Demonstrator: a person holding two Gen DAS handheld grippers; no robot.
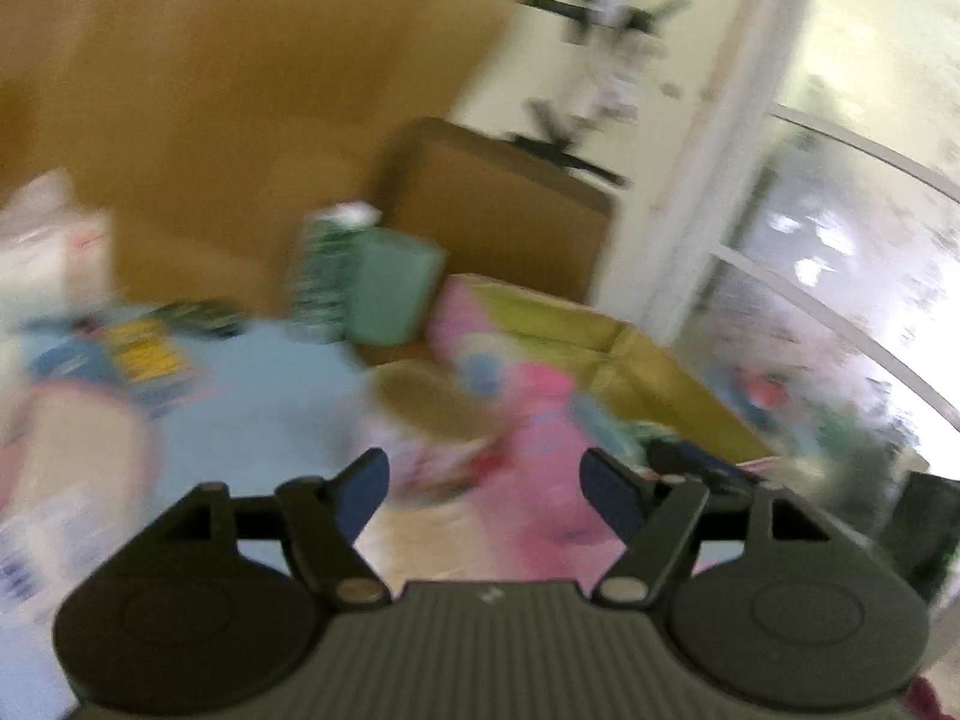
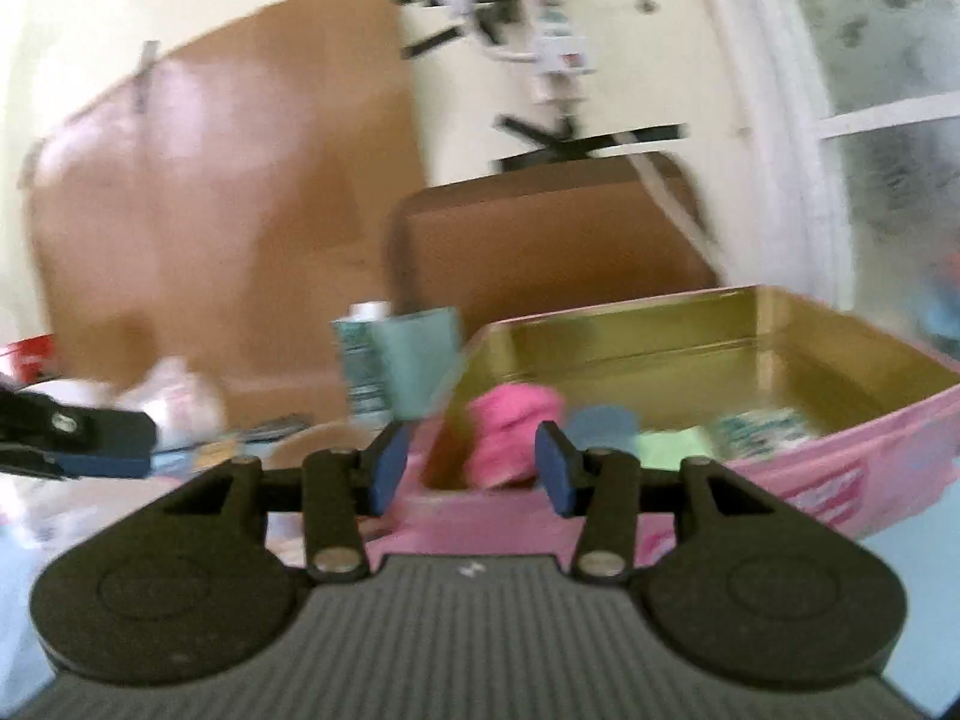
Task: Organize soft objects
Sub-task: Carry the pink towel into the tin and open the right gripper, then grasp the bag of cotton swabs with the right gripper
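Left wrist view, heavily blurred: the left claw (image 1: 485,489) stands with its two blue pads apart and nothing pressed between them. Beyond it lies one pink tin (image 1: 654,360) with a gold inside, one pink soft thing (image 1: 543,414) at its near edge and one tan rounded thing (image 1: 435,399) just beside that. One teal box (image 1: 393,288) stands behind, on the blue bench (image 1: 264,414).

Right wrist view: the right claw (image 2: 471,468) also has its two pads apart, gripping nothing. One pink soft toy (image 2: 510,432) sits inside the tin (image 2: 798,474) at its near left corner, seen between the pads. Three more soft pieces lie in the tin: one blue (image 2: 603,426), one green (image 2: 672,447), one patterned (image 2: 759,429). The left claw's tip (image 2: 108,441) shows at the left edge.
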